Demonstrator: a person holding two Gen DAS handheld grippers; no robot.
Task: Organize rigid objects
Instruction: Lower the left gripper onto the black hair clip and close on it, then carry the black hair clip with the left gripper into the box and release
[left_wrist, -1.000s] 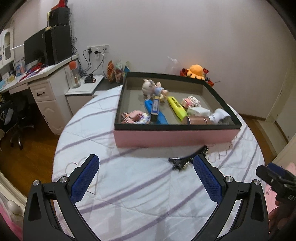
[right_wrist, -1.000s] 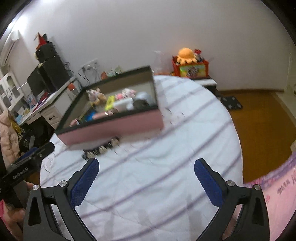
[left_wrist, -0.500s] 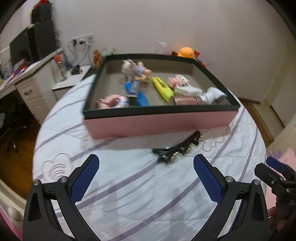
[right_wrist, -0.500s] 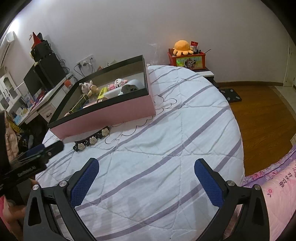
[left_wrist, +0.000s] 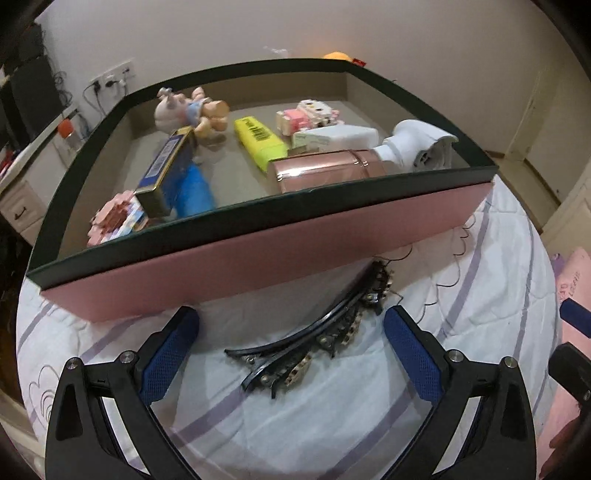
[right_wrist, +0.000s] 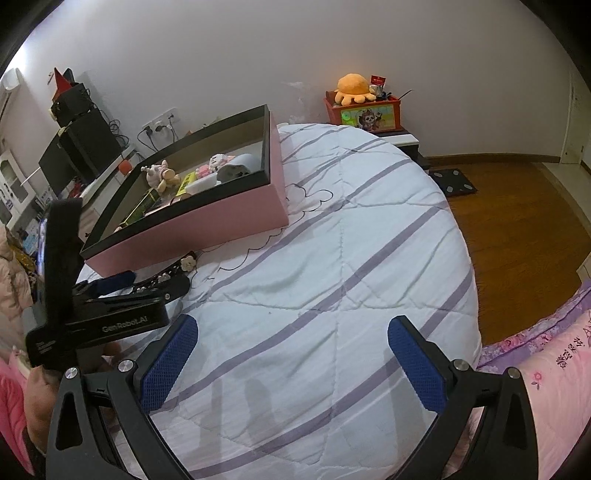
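Observation:
A black hair clip (left_wrist: 314, 338) with pale flower studs lies on the striped bedspread, just in front of the pink box (left_wrist: 258, 254). My left gripper (left_wrist: 291, 314) points down over it. The clip sits between the blue pads (left_wrist: 168, 356), which do not touch it, and the jaws are closing slightly. The box holds a doll (left_wrist: 192, 110), a yellow highlighter (left_wrist: 258, 142), a blue tin (left_wrist: 168, 166), a pink bottle (left_wrist: 325, 171) and several small toys. My right gripper (right_wrist: 292, 321) hovers open over bare bedspread with nothing in it. Its view shows the left gripper (right_wrist: 159, 277) beside the clip (right_wrist: 186, 262).
The box (right_wrist: 207, 225) has a black rim and takes up the far left of the round bed. An orange crate (right_wrist: 364, 112) with a plush octopus stands by the wall. A desk with a monitor (right_wrist: 74, 155) is at far left, wood floor (right_wrist: 517, 221) at right, a pink pillow (right_wrist: 554, 369) at near right.
My left gripper has moved forward and down towards the box. The hair clip, earlier ahead of the fingers, now lies between them. The right gripper has hardly moved.

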